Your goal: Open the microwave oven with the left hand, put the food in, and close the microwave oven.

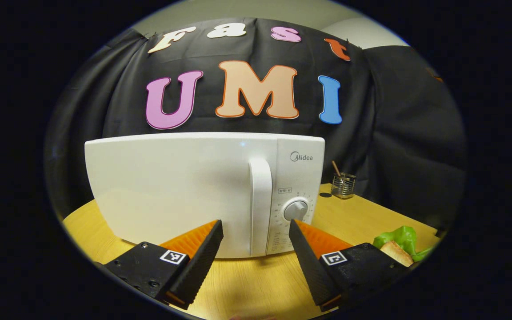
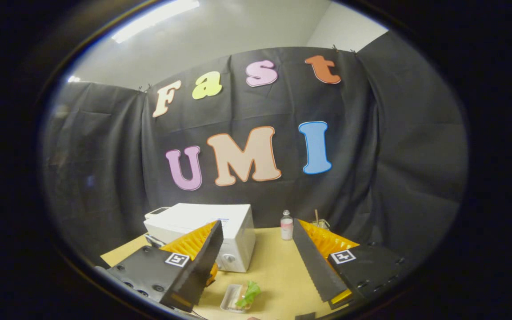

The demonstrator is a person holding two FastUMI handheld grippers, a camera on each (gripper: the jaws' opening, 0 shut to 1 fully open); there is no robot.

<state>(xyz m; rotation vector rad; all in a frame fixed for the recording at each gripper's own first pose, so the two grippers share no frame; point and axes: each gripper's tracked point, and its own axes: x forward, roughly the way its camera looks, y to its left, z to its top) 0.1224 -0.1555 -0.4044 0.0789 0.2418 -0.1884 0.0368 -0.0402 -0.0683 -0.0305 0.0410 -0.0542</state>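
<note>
Left gripper (image 1: 256, 229), jaws wide, lines up on centre-frame microwave (image 1: 180, 191) handle (image 1: 260, 206) to open; right gripper (image 2: 256, 242), jaws wide, waits above bottom-centre food (image 2: 242, 295).

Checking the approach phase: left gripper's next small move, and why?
Probably ease the left gripper forward onto the door handle. The microwave door looks shut, the fingers are open with the upright handle lined up in the gap between them, and nothing is gripped yet. The food lies on the table, waiting.

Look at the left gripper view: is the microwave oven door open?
No, the microwave oven door sits flush and closed, its handle untouched ahead of the left hand-held gripper.
</note>
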